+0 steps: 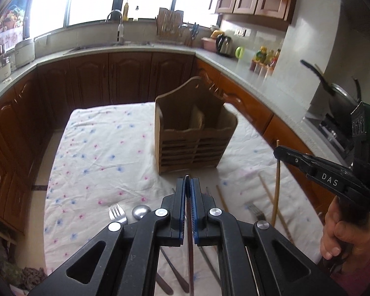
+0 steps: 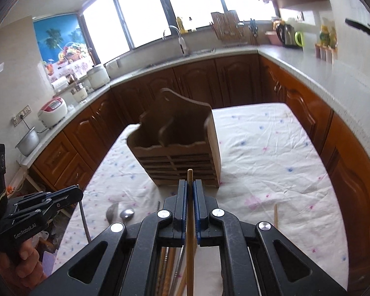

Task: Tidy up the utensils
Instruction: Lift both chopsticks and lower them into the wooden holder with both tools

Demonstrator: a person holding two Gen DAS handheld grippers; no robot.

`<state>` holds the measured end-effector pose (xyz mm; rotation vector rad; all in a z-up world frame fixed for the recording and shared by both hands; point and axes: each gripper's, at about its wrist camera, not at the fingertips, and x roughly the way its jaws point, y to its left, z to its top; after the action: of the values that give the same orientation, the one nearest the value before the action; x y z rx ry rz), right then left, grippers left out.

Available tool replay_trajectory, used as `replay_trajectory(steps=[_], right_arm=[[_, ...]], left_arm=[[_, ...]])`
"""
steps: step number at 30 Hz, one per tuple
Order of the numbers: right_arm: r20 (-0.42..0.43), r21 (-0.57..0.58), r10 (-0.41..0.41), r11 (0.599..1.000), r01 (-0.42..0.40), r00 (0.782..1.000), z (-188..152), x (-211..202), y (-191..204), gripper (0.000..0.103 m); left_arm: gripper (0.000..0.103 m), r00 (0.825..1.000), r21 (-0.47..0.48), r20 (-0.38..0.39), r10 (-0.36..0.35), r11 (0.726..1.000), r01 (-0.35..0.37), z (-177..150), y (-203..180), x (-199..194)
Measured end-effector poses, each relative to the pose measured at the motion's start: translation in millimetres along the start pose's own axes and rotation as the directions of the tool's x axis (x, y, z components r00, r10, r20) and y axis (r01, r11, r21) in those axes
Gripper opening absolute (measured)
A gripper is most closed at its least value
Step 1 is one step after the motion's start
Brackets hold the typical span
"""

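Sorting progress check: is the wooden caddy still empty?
Looks empty: wooden caddy shows bare compartments in both views, nothing sticking up; compartment bottoms are hidden.

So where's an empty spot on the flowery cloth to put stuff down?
Bare cloth lies left of the wooden caddy toward the table's left edge, and right of it in the right wrist view. It's crowded near you: fork, spoon, chopsticks.

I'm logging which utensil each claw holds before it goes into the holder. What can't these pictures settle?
- Left claw: thin dark metal handle clamped; its working end is cut off by the bottom edge, left wrist view.
- Right claw: wooden chopstick; its lower end is cut off likewise.
- Wooden holder: its walls hide the compartment floors in both views.
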<state>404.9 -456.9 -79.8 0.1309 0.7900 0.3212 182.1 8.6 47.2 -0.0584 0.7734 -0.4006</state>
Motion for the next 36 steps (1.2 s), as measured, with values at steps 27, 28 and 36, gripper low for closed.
replay_trajectory(steps=[27,28,36], right_arm=[[0.203,-0.032,-0.002,0.999,0.009,0.979,45.3,-54.1,20.7,0.005],[0.211,-0.033,-0.003,0.999,0.01,0.978,49.0,-54.5,21.0,0.005],[0.296,-0.036,-0.006,0.999,0.018,0.955,91.0,-58.3,26.6,0.005]], left_arm=[[0.003,0.974,-0.007,0.226,-0.021,1.0,0.023,12.2,2.2,-69.9],[0.003,0.971,-0.005,0.238,-0.022,1.0,0.024,15.2,2.5,-71.4],[0.003,0.941,0.03,0.338,-0.024,0.999,0.015,48.6,1.1,-82.3]])
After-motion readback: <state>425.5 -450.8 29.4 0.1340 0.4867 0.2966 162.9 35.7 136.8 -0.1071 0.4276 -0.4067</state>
